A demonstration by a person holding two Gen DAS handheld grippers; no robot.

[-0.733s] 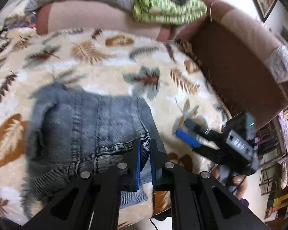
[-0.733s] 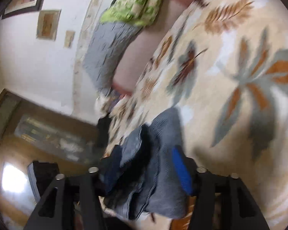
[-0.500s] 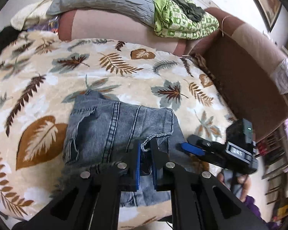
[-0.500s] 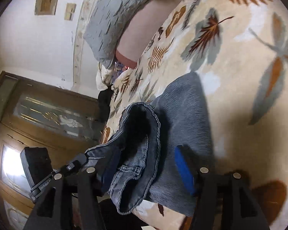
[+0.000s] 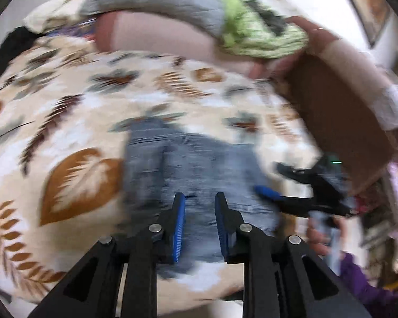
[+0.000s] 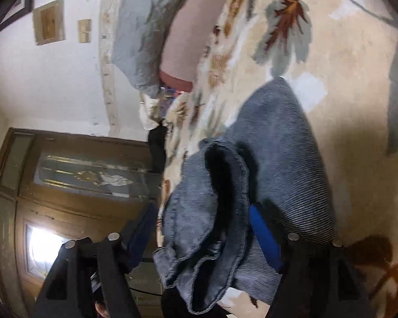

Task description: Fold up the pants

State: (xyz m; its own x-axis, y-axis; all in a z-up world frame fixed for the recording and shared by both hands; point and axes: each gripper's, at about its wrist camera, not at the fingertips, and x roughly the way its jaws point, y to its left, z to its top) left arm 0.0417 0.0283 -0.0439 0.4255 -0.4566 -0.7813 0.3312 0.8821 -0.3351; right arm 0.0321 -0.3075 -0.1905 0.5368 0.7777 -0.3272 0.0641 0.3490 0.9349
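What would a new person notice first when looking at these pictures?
The eye falls first on the folded grey-blue denim pants lying on a cream blanket printed with large brown leaves. The left tongs are slightly parted just above the denim, and the right tongs stand open around a loose fold of it. Behind lies a bright green cloth on a pink sofa back.

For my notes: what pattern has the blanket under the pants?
Cream blanket with brown and grey leaves; left wrist view.

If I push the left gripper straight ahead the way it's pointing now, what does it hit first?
Most likely the folded jeans: the left gripper points at the denim lying on the leaf-print blanket. The frame is blurred, so depth is uncertain.
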